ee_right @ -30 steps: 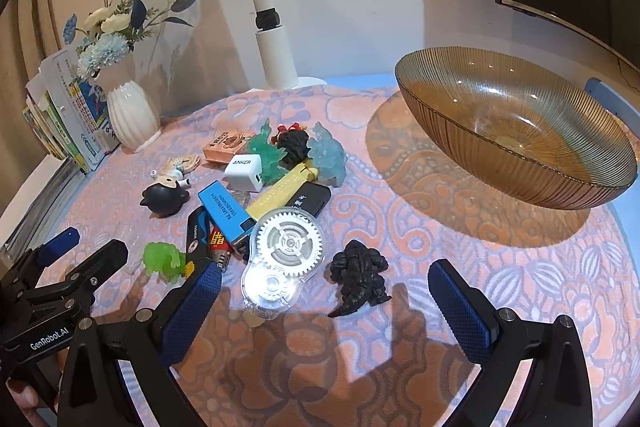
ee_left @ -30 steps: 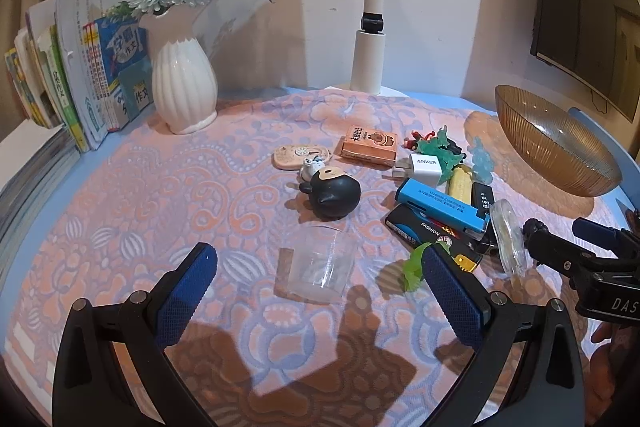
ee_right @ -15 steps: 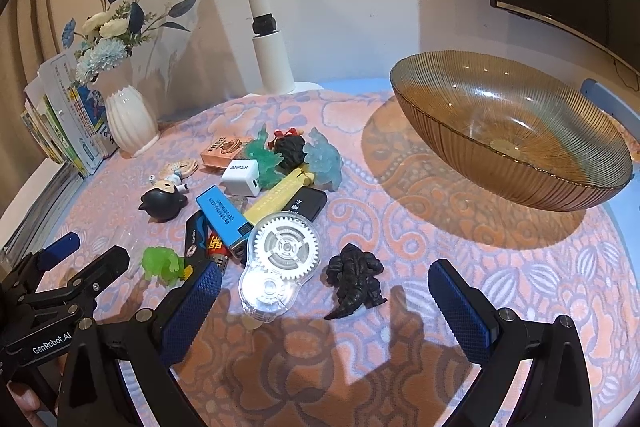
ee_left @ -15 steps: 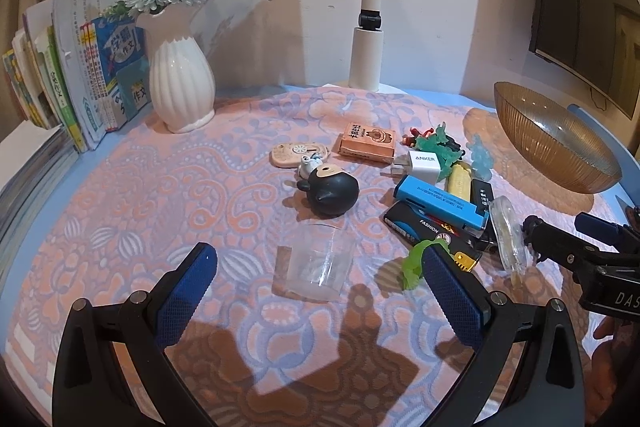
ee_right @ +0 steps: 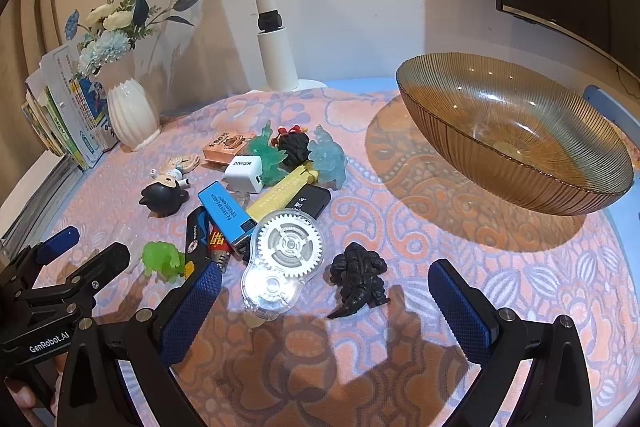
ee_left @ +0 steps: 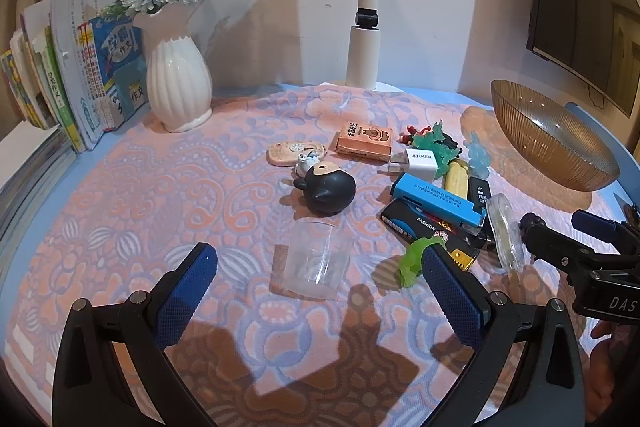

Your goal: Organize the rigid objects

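A patterned cloth (ee_left: 160, 195) covered the counter. At the back left, a vase (ee_left: 178, 83) stood just right of a row of upright books (ee_left: 76, 83). A lamp post (ee_left: 366, 39) rose at the back centre. A wide bowl (ee_right: 516, 131) sat at the right, apart from the rest. Small objects clustered mid-counter: a carton (ee_left: 364, 141) farthest back, a charger (ee_left: 418, 163) in front of it, and a round figurine (ee_left: 328, 189) to the left. A cup (ee_left: 316, 259) stood nearest the left tool (ee_left: 318, 291), between its open fingers. Before the right tool (ee_right: 320, 307) lay a tape dispenser (ee_right: 282, 263), with a dinosaur figure (ee_right: 358, 279) just to its right.
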Action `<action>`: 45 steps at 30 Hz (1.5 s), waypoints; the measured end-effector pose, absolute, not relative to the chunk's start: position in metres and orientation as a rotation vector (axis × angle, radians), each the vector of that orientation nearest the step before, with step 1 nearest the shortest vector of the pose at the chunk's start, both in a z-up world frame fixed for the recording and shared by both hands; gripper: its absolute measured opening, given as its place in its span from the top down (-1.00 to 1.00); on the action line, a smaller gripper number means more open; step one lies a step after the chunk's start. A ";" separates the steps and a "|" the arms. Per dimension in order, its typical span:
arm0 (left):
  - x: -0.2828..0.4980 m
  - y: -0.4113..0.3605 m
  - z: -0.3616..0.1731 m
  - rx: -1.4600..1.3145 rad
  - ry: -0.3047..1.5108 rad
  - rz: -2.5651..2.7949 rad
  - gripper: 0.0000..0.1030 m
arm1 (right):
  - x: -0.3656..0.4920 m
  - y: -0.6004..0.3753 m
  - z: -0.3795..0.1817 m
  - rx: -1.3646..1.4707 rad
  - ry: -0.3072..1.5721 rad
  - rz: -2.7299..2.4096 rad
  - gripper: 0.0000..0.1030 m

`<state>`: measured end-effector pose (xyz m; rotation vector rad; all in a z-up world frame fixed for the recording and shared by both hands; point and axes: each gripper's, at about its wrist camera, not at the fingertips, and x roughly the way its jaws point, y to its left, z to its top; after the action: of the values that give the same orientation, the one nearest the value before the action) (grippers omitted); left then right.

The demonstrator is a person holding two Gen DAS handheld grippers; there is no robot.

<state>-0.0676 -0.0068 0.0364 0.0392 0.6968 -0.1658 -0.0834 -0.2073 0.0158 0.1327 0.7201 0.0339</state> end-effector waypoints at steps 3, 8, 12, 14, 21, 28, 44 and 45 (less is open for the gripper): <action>-0.068 -0.009 0.035 0.048 0.704 -0.177 -0.98 | -0.083 -0.207 0.016 0.130 0.719 0.033 -1.00; -0.069 -0.008 0.035 0.045 0.704 -0.184 -0.98 | -0.083 -0.207 0.015 0.124 0.720 0.033 -1.00; -0.069 -0.009 0.036 0.045 0.705 -0.188 -0.98 | -0.083 -0.207 0.015 0.121 0.721 0.033 -1.00; -0.069 -0.009 0.036 0.046 0.704 -0.192 -0.98 | -0.083 -0.207 0.015 0.121 0.722 0.035 -1.00; -0.069 -0.011 0.036 0.049 0.704 -0.204 -0.98 | -0.082 -0.206 0.015 0.119 0.721 0.034 -1.00; -0.066 -0.018 0.033 0.064 0.778 -0.372 -0.91 | -0.084 -0.221 0.020 0.145 0.758 0.032 -0.81; -0.061 -0.031 0.045 0.110 0.839 -0.580 -0.52 | -0.073 -0.234 -0.002 0.098 0.896 0.073 -0.26; -0.069 -0.025 0.048 0.107 0.825 -0.604 -0.52 | -0.070 -0.233 -0.005 0.089 0.903 0.067 -0.14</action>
<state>-0.0687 -0.0252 0.0476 0.1067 0.8255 -0.6044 -0.0702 -0.2332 -0.0047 0.0887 0.9034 0.0674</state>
